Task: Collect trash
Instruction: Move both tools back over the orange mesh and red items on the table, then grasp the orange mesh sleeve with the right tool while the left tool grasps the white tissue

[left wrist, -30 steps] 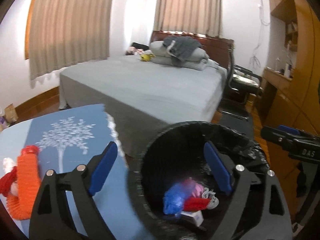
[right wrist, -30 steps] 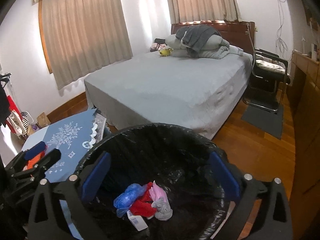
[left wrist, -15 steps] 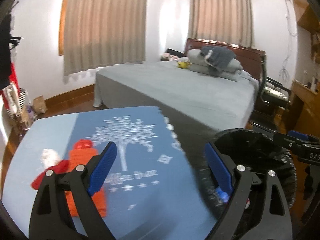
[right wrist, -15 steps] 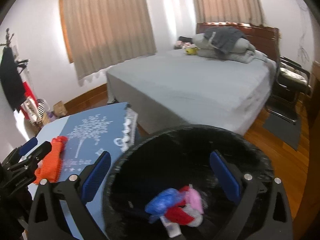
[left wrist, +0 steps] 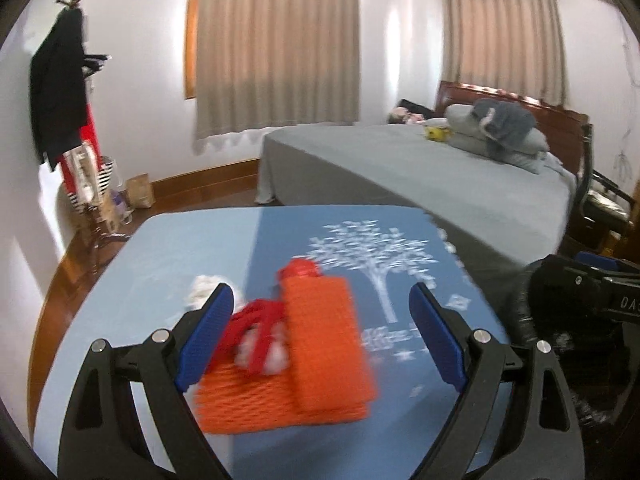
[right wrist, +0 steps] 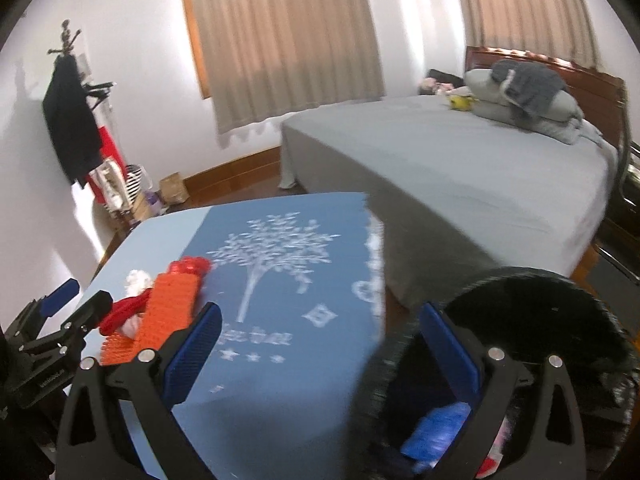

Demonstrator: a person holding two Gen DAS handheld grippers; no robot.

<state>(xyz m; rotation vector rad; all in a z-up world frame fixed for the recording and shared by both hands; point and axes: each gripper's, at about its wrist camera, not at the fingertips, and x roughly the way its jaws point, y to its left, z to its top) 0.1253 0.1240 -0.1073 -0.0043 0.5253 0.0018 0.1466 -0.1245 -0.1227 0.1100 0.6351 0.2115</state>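
On your right gripper (left wrist: 608,300) body you can read only "DA"; the white writing on the blue tablecloth (left wrist: 168,248), below the printed tree, is too blurred to read. Your left gripper (left wrist: 322,336) is spread wide and grasps nothing; the orange foam net (left wrist: 320,364) lies on the cloth between its fingers, with red netting (left wrist: 248,324) and a white scrap (left wrist: 204,286) just beside it. One second ago this gripper was over the black bin (right wrist: 532,320); now it is over the table. The right gripper (right wrist: 320,356) is also released, straddling the table edge and the bin rim, with blue plastic (right wrist: 436,432) inside. Bare cloth surrounds the net.
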